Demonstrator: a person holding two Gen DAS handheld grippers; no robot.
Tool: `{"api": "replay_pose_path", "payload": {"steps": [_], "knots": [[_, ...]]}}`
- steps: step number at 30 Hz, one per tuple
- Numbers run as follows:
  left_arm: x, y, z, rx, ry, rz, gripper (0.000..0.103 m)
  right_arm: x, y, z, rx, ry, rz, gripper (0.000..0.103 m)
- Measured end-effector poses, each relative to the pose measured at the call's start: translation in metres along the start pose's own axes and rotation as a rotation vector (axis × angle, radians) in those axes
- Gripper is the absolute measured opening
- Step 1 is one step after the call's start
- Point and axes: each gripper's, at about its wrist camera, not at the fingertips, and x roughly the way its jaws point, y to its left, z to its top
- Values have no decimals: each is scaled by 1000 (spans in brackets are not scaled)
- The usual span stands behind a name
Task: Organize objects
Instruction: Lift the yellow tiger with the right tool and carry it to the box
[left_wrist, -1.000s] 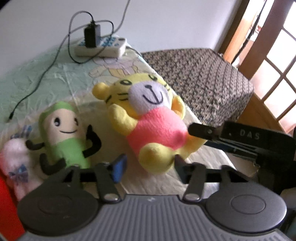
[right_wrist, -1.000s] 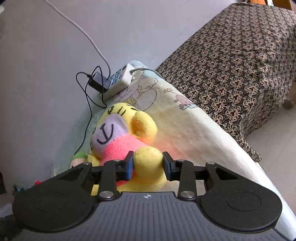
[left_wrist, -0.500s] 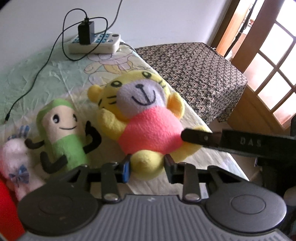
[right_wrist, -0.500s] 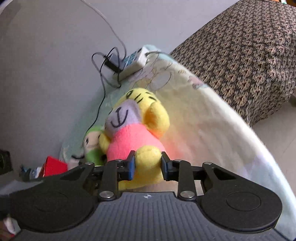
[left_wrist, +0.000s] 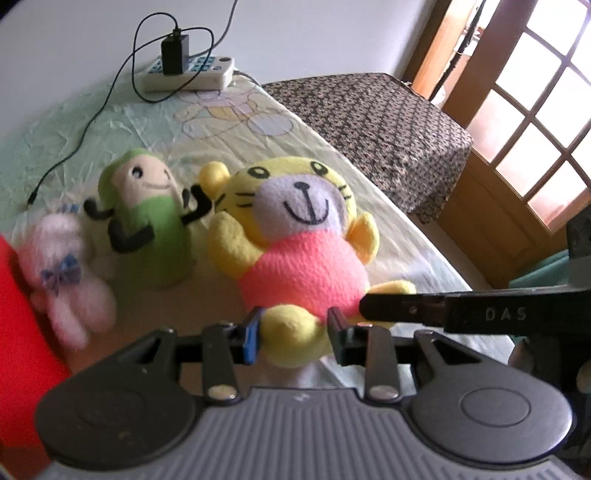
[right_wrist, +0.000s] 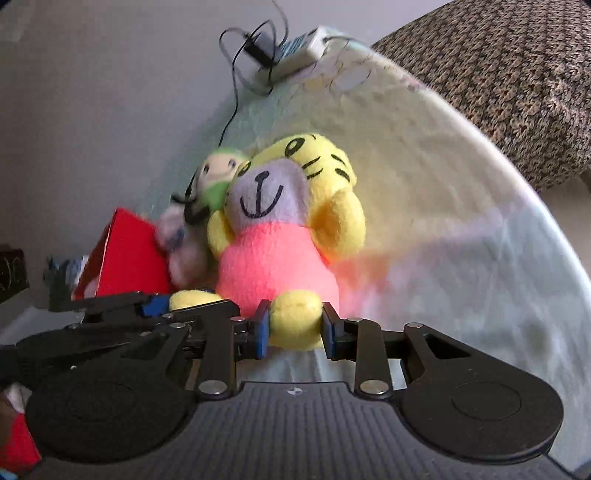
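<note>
A yellow tiger plush (left_wrist: 295, 236) in a pink shirt sits upright on the pale sheet. My left gripper (left_wrist: 293, 334) is shut on one of its yellow feet. My right gripper (right_wrist: 295, 325) is shut on the other foot of the tiger plush (right_wrist: 280, 236); its dark finger reaches in from the right in the left wrist view. A green plush (left_wrist: 147, 225) with black arms stands right beside the tiger, touching it. A pink bunny plush (left_wrist: 62, 273) lies to the left of the green one.
A red box (left_wrist: 22, 332) stands at the left edge by the bunny. A white power strip (left_wrist: 188, 72) with a black charger and cable lies at the far end by the wall. A patterned brown cover (left_wrist: 373, 110) lies to the right, with a wooden door (left_wrist: 517, 122) beyond.
The left jaws closed onto the tiger's foot. Both grippers carried the tiger leftward until it touches the green plush. The red box came into the right wrist view.
</note>
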Motion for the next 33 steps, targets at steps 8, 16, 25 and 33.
{"api": "replay_pose_path", "payload": {"steps": [8,16,25,33], "knots": [[-10,11,-39,-27,45,-23,32,5,17,-19,-60,83,16,30],[-26,25,-63,-57,61,-18,32,14,35,-23,-112,133,33,39],[-46,39,-70,-55,24,24,48,-3,38,-6,-99,77,93,48],[-60,39,-56,-53,-69,0,86,9,15,14,-22,-3,37,61]]}}
